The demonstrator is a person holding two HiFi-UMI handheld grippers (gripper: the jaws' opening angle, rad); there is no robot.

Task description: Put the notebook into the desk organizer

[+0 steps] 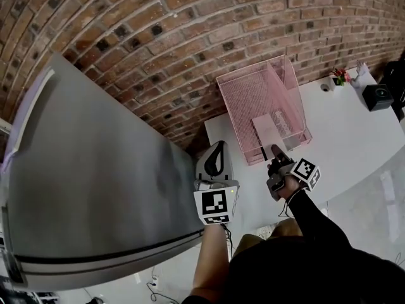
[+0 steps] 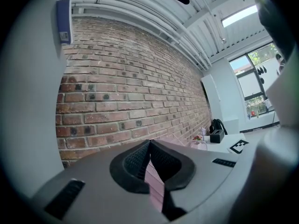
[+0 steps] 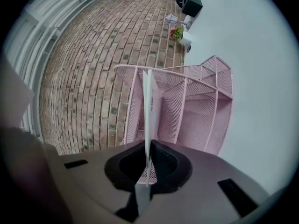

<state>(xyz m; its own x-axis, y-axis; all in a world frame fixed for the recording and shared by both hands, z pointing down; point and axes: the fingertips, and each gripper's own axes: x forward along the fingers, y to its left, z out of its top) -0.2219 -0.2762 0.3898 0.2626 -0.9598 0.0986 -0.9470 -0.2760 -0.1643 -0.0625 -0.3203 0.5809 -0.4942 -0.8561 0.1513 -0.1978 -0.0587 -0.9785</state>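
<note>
The pink wire-mesh desk organizer [image 1: 259, 100] stands on the white table [image 1: 354, 138] against the brick wall. My right gripper [image 1: 276, 152] is shut on the lower edge of the pale spiral notebook [image 1: 268, 130], which stands tilted at the organizer's near side. In the right gripper view the notebook [image 3: 148, 97] shows edge-on, upright between the jaws of the right gripper [image 3: 148, 146], with the organizer [image 3: 196, 111] just behind it. Whether the notebook sits inside a compartment I cannot tell. My left gripper [image 1: 215, 162] hangs to the left of the organizer, and the left gripper [image 2: 149, 143] is shut on nothing.
A big grey cabinet [image 1: 88, 170] fills the left side, close beside my left gripper. At the table's far right stand a black box [image 1: 378, 97], a small plant [image 1: 340, 76] and a small white pot [image 1: 326, 85]. The brick wall [image 1: 190, 30] runs behind everything.
</note>
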